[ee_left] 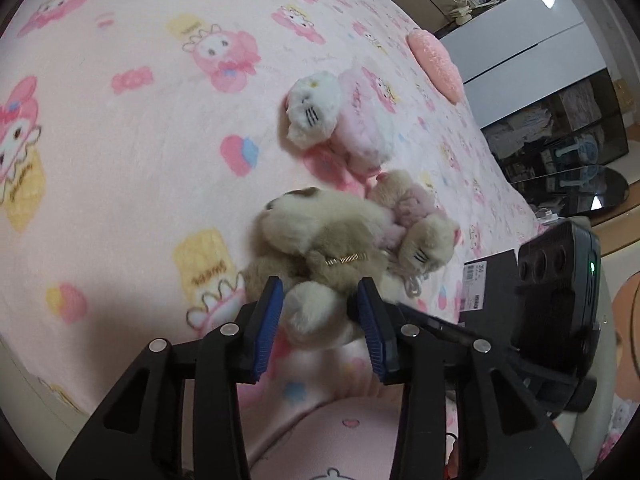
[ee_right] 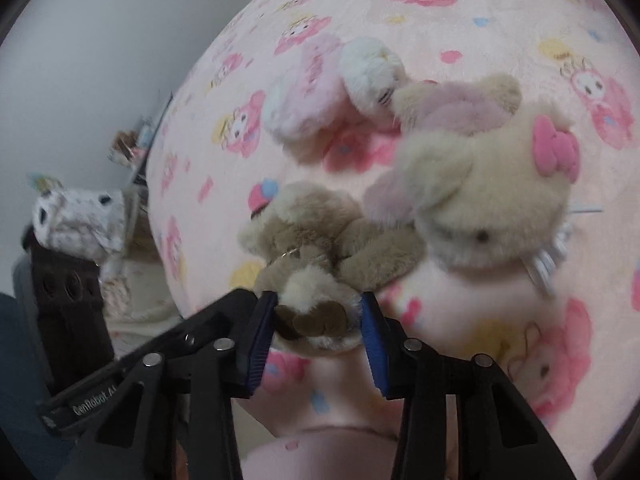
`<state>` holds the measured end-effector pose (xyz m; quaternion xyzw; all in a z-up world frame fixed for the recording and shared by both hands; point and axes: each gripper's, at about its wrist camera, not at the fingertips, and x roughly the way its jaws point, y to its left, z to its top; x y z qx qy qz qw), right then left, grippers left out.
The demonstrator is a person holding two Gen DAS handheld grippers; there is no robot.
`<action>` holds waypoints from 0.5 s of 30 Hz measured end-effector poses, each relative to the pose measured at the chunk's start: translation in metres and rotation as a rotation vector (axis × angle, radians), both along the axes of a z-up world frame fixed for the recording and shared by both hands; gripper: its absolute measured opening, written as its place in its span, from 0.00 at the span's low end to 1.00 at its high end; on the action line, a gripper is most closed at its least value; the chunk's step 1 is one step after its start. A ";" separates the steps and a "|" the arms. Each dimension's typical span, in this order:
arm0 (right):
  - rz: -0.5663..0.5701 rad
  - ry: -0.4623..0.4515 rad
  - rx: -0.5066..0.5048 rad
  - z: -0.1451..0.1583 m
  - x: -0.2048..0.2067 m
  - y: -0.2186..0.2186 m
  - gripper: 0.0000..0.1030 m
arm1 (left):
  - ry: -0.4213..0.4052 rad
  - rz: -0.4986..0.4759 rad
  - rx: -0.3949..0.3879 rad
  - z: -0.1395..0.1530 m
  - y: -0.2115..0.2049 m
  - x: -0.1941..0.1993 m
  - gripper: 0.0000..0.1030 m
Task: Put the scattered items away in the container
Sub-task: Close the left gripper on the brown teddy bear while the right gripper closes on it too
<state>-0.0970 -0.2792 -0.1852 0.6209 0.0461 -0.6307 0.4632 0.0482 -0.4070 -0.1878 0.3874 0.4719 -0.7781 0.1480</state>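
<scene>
Both tools grip the same brown plush toy (ee_left: 320, 256). The left hand-held gripper (ee_left: 320, 308) is clenched on a pale paw, and the right hand-held gripper (ee_right: 318, 318) on a dark-soled foot. The toy lies on the pink printed bed blanket (ee_left: 120, 160), touching a cream cat plush (ee_right: 492, 196), with a white cat plush (ee_left: 316, 108) just beyond.

Risks — opposed pulls could strain a seam or the small metal spring (ee_left: 344, 259) on the toy; fur may slip from the pads; the neighbouring plush may drag along. No container identifiable.

Legible writing: "GenRobot" on the left tool's strap (ee_right: 94, 400) — blanket lettering unreadable.
</scene>
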 end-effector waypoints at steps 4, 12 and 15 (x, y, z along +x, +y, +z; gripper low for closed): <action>-0.003 -0.036 0.025 -0.003 0.002 0.008 0.35 | 0.006 0.025 0.032 -0.008 -0.003 -0.002 0.38; -0.107 -0.117 -0.050 -0.027 -0.012 0.018 0.34 | 0.032 -0.041 0.148 -0.024 0.000 -0.021 0.49; -0.126 -0.127 -0.070 -0.025 -0.010 0.023 0.33 | 0.036 -0.060 0.164 -0.019 0.006 -0.021 0.46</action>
